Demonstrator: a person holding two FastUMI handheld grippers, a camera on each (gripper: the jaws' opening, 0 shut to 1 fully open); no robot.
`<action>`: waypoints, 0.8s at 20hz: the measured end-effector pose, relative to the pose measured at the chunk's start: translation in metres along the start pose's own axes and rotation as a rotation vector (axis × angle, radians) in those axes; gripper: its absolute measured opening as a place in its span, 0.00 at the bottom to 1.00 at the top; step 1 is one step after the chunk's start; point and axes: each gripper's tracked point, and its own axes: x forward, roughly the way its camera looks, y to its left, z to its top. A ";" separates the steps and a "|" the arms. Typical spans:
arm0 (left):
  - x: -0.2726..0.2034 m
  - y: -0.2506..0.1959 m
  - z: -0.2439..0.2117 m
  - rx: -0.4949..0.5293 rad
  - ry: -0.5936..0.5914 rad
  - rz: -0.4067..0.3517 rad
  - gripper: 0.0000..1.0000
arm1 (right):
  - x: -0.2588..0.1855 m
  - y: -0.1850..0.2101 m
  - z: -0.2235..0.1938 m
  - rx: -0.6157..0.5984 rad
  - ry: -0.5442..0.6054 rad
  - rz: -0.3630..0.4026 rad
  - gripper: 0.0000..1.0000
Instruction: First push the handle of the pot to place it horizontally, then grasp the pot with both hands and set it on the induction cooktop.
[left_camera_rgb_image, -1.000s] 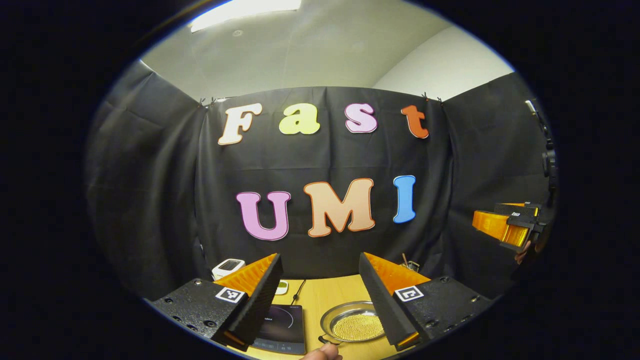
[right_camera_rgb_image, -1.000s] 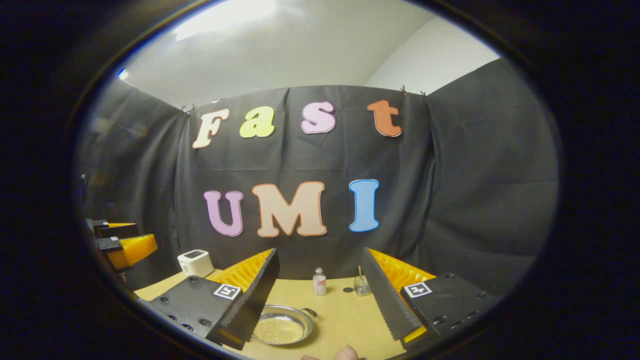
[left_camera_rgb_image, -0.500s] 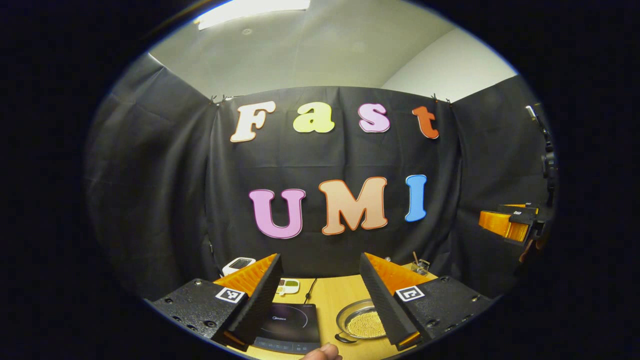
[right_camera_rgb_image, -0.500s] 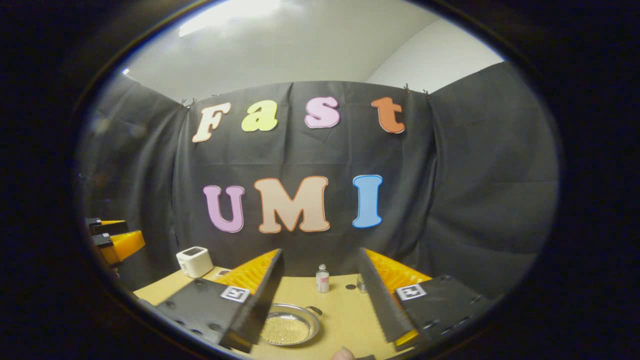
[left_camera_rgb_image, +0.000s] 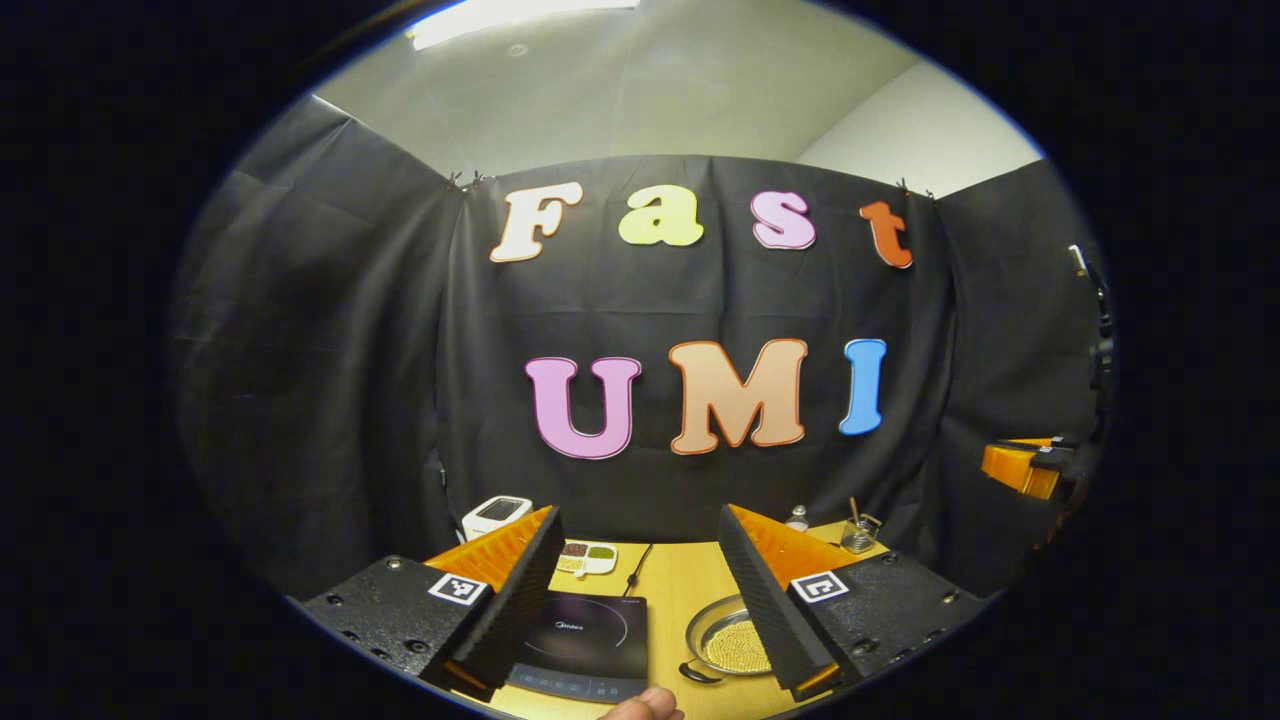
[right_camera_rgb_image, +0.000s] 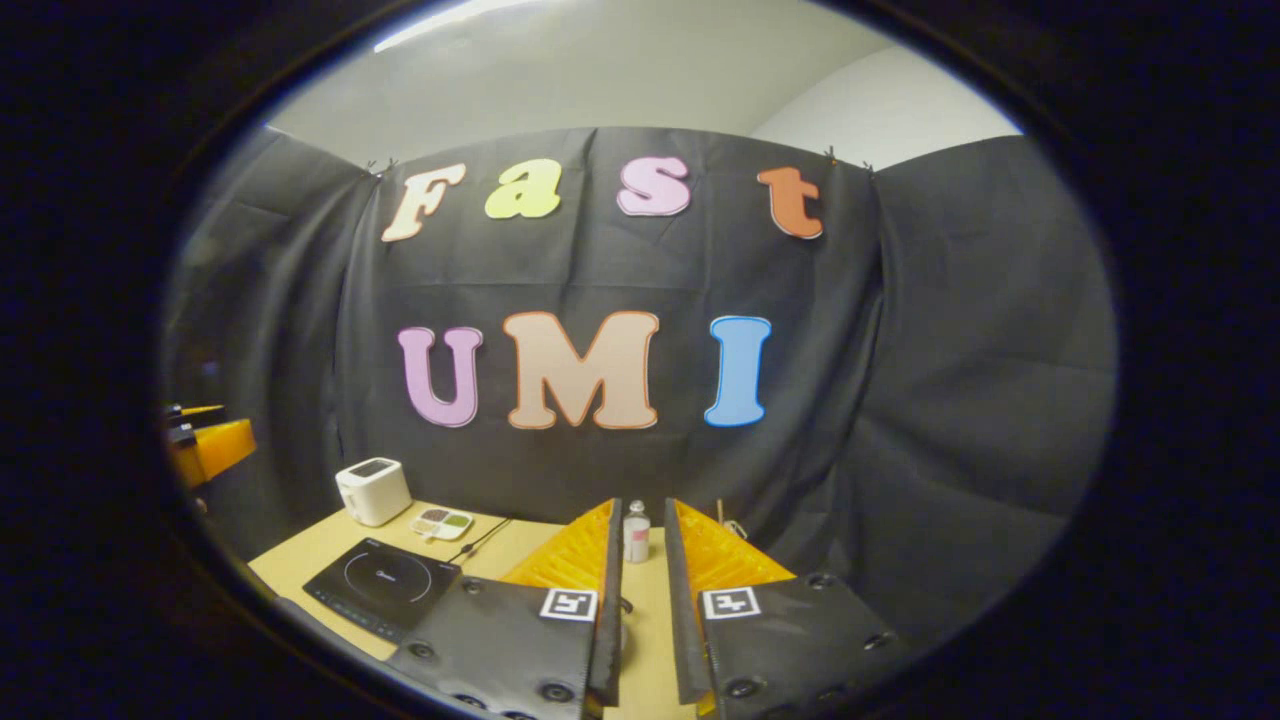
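A shallow metal pot with pale beads inside sits on the wooden table, a dark loop handle at its near left. My right finger covers its right part. The black induction cooktop lies just left of the pot and appears again as the cooktop at the table's left. My left gripper hangs open above both, nothing between its fingers. My right gripper is high over the table, its fingers drawn to a narrow slit with nothing held. Each gripper also appears far off: the right one, the left one.
At the back left stand a white boxy appliance and a small divided dish. The cooktop's cord runs to the back wall. A small bottle and a glass jar with a stick stand at the back right. A thumb shows at the bottom.
My right gripper's fingers have closed from wide apart to a narrow slit and swung so the cooktop now shows. The left view has drifted, with pot and cooktop shifting right.
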 end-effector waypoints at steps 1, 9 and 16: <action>0.001 0.000 0.003 0.001 -0.006 0.013 0.95 | 0.010 -0.003 -0.010 0.000 0.014 0.009 0.13; 0.005 -0.004 -0.014 0.030 0.051 0.101 0.94 | 0.033 0.043 -0.064 0.037 0.088 0.219 0.05; 0.040 0.037 -0.036 0.010 0.057 0.100 0.94 | 0.039 0.091 -0.142 0.100 0.283 0.262 0.02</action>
